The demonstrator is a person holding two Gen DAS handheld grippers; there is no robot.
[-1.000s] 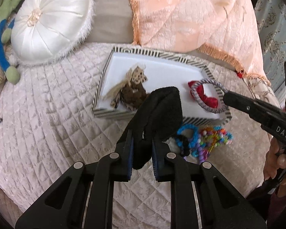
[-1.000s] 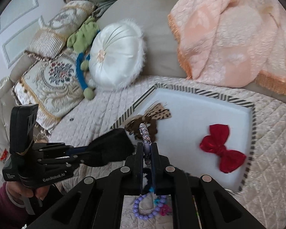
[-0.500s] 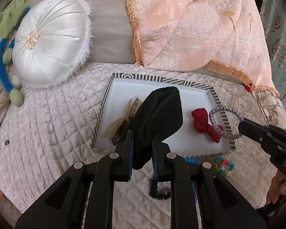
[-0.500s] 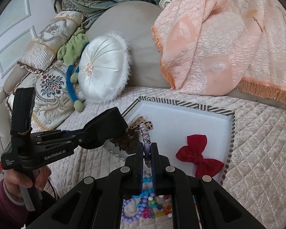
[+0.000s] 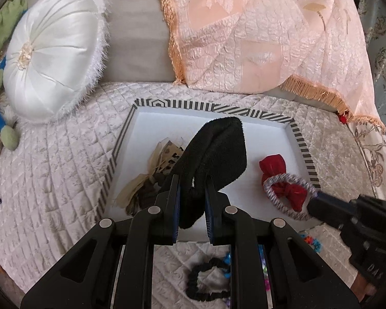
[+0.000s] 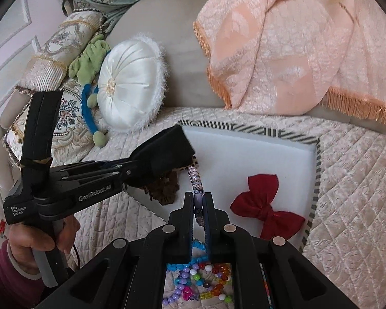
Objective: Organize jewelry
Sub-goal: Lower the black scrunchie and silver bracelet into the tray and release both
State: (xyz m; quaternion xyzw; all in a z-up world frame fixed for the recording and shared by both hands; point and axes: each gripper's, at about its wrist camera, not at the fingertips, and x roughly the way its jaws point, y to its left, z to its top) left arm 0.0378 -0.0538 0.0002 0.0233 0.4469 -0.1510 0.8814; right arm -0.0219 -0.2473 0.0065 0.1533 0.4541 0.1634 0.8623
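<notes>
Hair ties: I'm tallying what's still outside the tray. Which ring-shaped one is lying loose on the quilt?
The thin black hair tie, lying on the quilt in front of the tray. The grey braided ring is held over the tray by the right gripper.

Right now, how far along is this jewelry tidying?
Partly done. The red fabric bow and a leopard-print bow already lie in the striped-rimmed white tray. In hand: a black fuzzy band and a grey braided ring. Colourful bead bracelets and a black scrunchie remain outside.
</notes>
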